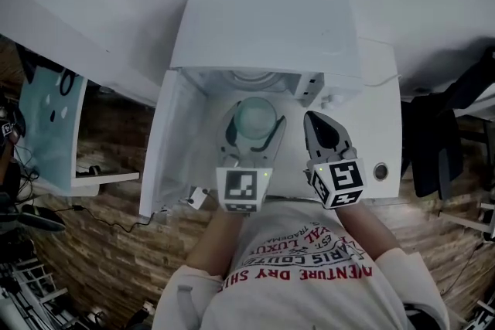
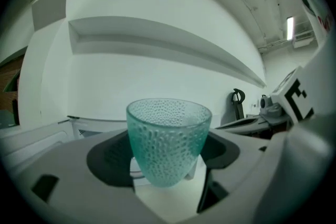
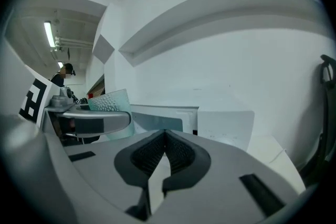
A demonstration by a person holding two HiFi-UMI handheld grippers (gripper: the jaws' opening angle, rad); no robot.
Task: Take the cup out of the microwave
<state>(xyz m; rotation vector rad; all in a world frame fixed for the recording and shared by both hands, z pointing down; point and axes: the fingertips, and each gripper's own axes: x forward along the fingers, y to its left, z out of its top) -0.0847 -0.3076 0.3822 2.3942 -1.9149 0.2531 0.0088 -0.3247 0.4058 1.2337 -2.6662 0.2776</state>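
Head view: cup (image 1: 254,117) held upright between left gripper (image 1: 255,126) fingers, just outside open microwave (image 1: 263,27). Right gripper (image 1: 312,120) fingers closed, empty. Advice: hold squeeze steady, stay level, avoid door (image 1: 166,147) when withdrawing.

The cup (image 2: 168,139) looks like dimpled translucent glass (microwave (image 1: 263,31): smooth, matt white).

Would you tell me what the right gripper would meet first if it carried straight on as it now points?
Most likely the microwave, at its white front panel right of the open cavity. The right gripper, shut and empty, points there, though depth is unclear.
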